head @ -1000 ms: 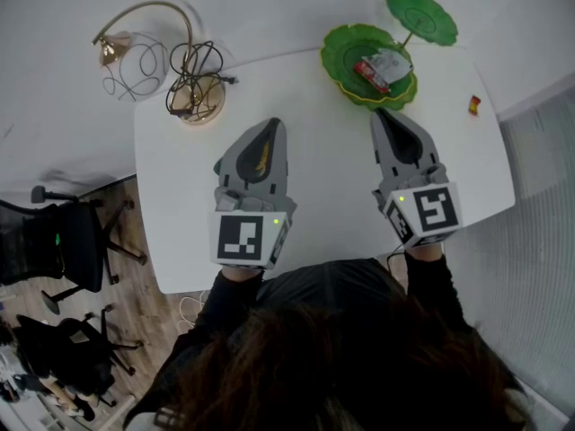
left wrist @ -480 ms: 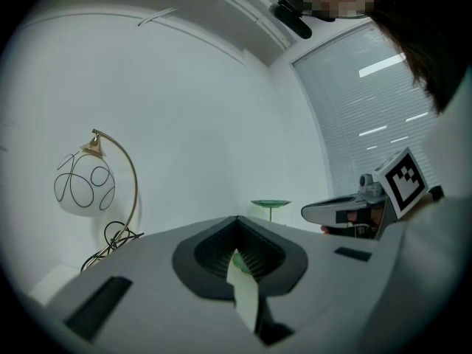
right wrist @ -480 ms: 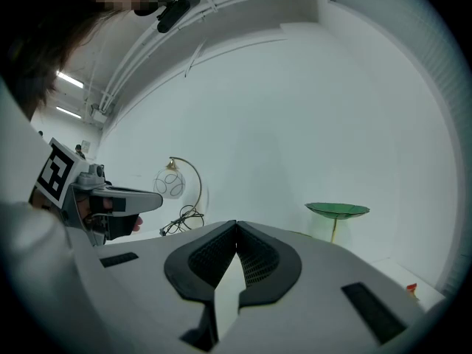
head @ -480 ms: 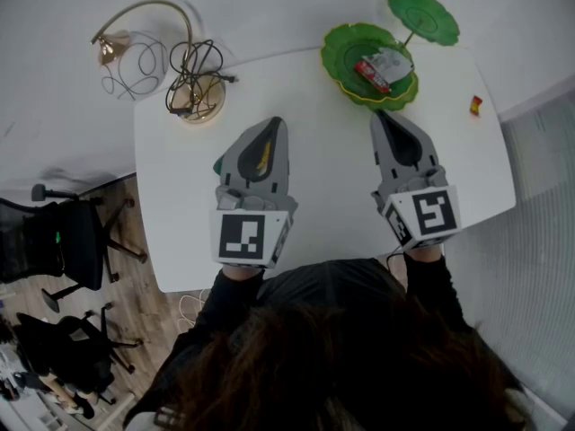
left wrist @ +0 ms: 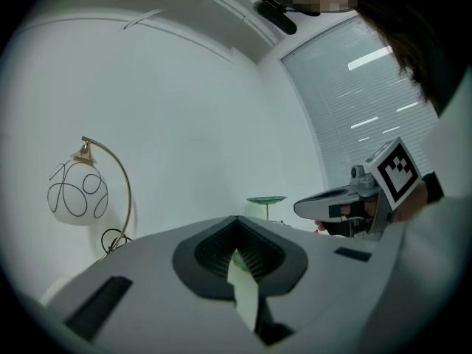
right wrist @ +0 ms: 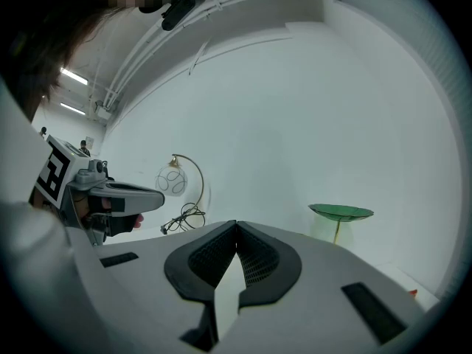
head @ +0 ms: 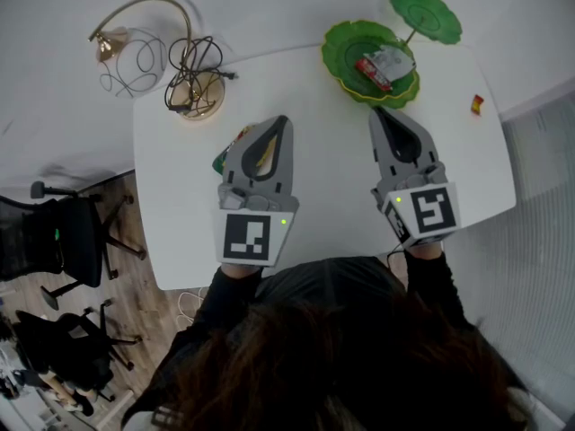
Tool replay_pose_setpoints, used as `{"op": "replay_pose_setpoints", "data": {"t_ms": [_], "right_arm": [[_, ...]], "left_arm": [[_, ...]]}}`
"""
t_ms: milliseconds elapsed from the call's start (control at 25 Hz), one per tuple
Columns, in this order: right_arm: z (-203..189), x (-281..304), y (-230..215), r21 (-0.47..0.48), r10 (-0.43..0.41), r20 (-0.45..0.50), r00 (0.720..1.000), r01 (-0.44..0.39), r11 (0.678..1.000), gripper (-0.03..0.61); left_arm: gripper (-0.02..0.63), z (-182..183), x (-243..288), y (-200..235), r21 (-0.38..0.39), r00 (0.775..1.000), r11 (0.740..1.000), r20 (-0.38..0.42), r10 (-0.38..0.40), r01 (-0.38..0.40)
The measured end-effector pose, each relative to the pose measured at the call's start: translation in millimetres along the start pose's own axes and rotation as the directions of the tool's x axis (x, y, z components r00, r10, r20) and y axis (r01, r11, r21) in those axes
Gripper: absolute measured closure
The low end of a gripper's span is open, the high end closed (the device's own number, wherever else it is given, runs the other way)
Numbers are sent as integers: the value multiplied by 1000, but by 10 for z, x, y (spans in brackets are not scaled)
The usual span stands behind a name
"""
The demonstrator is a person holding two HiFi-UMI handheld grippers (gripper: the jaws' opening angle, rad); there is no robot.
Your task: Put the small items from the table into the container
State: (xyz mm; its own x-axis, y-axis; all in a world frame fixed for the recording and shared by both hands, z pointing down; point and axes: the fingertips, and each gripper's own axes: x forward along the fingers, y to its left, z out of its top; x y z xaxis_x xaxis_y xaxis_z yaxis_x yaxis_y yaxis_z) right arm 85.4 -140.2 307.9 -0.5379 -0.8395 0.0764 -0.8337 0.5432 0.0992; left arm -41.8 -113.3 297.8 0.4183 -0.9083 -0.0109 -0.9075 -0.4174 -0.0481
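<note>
A green leaf-shaped dish (head: 337, 48) at the table's far side holds a red packet (head: 371, 73) and a pale packet (head: 392, 59). A small red-and-yellow item (head: 475, 104) lies near the right edge, also seen as a red speck (right wrist: 411, 293). A green packet (head: 225, 155) lies on the table, mostly hidden under my left gripper (head: 279, 120) (left wrist: 237, 218). That gripper hovers level and its jaws meet at the tip. My right gripper (head: 377, 111) (right wrist: 236, 224) is shut and empty, its tip just short of the dish.
A gold lamp with a white globe (head: 126, 57) (left wrist: 77, 192) (right wrist: 171, 181) and a coiled black cable (head: 193, 74) stand at the far left corner. A raised green leaf (head: 425, 12) (right wrist: 341, 212) stands behind the dish. The white table (head: 323, 151) ends close on the right; office chairs (head: 72, 241) stand left.
Both grippers stay where they were. A little more of the green packet shows beside the left gripper.
</note>
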Motion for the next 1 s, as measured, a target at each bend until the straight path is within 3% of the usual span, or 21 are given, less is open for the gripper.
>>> {"op": "replay_pose_setpoints", "data": {"t_ms": [640, 1000], "right_arm": [[25, 102, 151, 31, 68, 15, 998, -68, 997, 549], [-13, 373, 619, 18, 263, -12, 965, -263, 965, 548]], "left_arm": [[612, 96, -104, 204, -47, 997, 997, 50, 67, -65], [612, 71, -356, 498, -47, 986, 986, 33, 163, -161]]}}
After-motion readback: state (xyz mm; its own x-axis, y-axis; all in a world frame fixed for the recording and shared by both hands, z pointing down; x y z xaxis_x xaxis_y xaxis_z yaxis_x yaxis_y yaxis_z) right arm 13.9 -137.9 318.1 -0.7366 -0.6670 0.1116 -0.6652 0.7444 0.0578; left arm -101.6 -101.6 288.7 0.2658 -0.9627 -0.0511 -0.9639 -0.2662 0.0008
